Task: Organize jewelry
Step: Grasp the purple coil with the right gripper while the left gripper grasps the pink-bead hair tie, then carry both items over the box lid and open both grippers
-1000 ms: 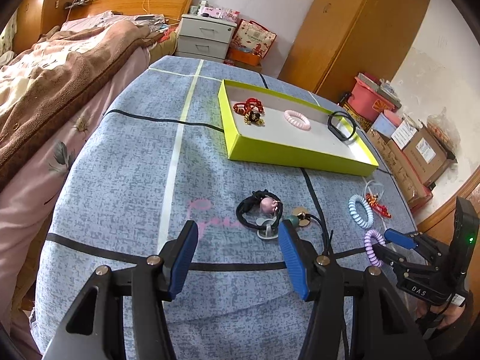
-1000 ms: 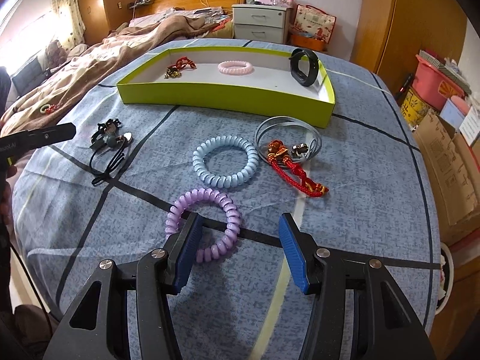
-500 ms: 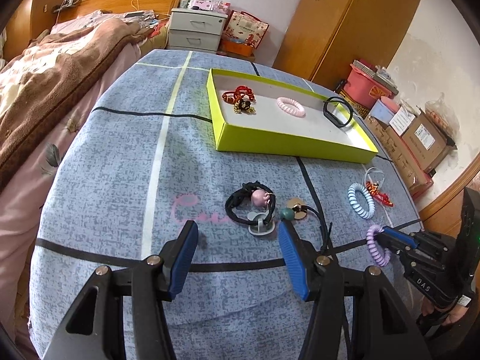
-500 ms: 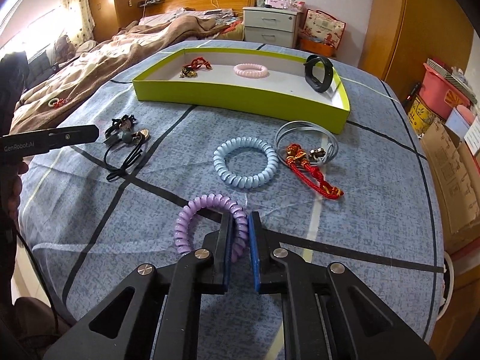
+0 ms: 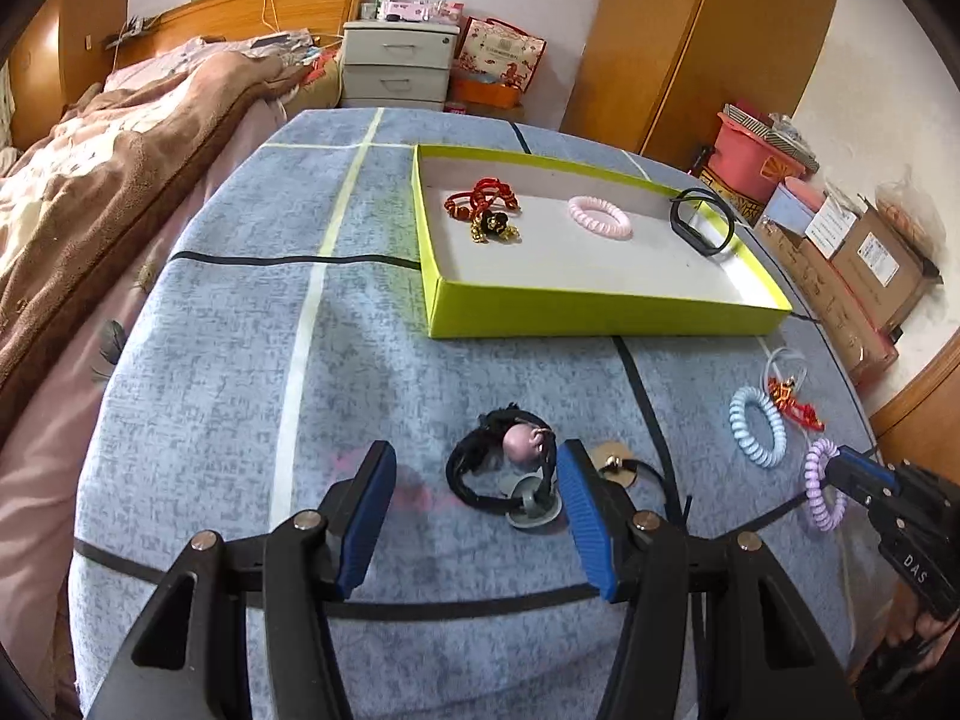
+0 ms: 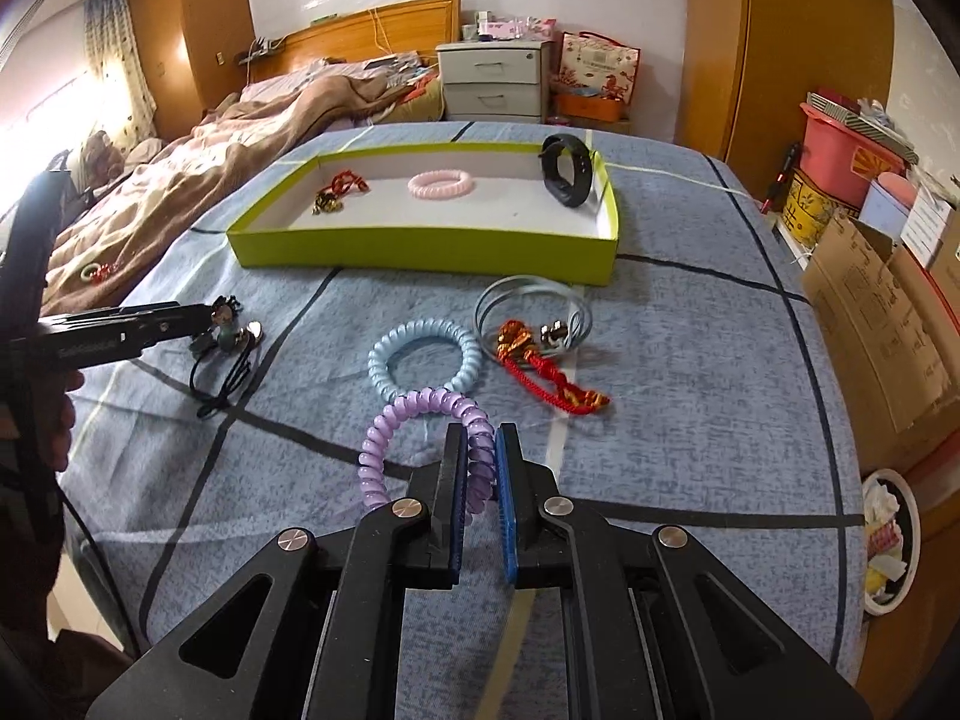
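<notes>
Right wrist view: the right gripper (image 6: 480, 468) pinches one side of the purple spiral plastic hair tie (image 6: 420, 438), just above the blue-grey tablecloth (image 6: 690, 420), well short of the lime-green cardboard tray (image 6: 420, 252). The springy coil may slip or stretch from so narrow a grip. The left gripper (image 5: 474, 516) hangs spread over the black cord bracelet with a pink bead (image 5: 498, 468).

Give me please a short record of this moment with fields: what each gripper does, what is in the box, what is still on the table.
right gripper: jaws shut on purple coil band
left gripper: jaws open, over black hair tie
green box: red cord bracelet, pink coil band, black wristband
table: blue coil band, red tassel charm
</notes>
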Demonstrator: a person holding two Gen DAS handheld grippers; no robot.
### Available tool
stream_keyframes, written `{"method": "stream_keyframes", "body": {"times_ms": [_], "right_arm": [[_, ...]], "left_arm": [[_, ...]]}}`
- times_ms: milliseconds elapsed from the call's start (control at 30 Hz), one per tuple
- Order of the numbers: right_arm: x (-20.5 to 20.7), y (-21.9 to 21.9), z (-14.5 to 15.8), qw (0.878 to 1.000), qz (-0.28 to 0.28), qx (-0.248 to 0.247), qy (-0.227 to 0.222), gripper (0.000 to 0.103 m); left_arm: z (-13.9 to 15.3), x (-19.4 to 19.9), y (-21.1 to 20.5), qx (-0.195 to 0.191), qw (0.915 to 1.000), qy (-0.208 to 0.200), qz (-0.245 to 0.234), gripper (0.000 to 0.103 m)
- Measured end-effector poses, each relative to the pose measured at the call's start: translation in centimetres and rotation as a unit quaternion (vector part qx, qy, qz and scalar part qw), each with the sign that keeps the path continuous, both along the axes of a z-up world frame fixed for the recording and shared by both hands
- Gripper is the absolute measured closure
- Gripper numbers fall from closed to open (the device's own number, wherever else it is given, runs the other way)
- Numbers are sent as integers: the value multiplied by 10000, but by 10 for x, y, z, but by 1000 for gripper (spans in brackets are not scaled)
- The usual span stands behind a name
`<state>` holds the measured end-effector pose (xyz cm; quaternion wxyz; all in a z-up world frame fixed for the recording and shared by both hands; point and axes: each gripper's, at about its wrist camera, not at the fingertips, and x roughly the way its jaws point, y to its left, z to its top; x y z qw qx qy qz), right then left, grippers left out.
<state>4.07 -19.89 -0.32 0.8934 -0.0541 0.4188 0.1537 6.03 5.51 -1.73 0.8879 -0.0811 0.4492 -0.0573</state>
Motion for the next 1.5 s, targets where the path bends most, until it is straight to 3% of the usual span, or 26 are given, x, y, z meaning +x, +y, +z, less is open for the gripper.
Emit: {"method": "stream_keyframes", "body": {"times_ms": [467,500,600,833,1167,1500], "right_arm": [[10,9,9,9998,94,124,-98,93],[11,9,9,9998,91,123,-94,93],[12,8,9,9998,71,130,-90,93],[16,7,10,9998,33,170,-84,93],[22,7,15,9996,34,241,-126,93],[42,5,34,9990,-7,364,-250,93]], "left_arm": [[-7,14,-18,547,9984,19,-163,45],[-7,13,-19,597,9981,14,-173,47],[-6,13,-19,615,9979,12,-209,63],[-4,13,-16,614,9979,31,-189,78],[5,10,-11,608,9980,-60,-169,80],[39,21,-9,390,9982,-411,-203,80]]}}
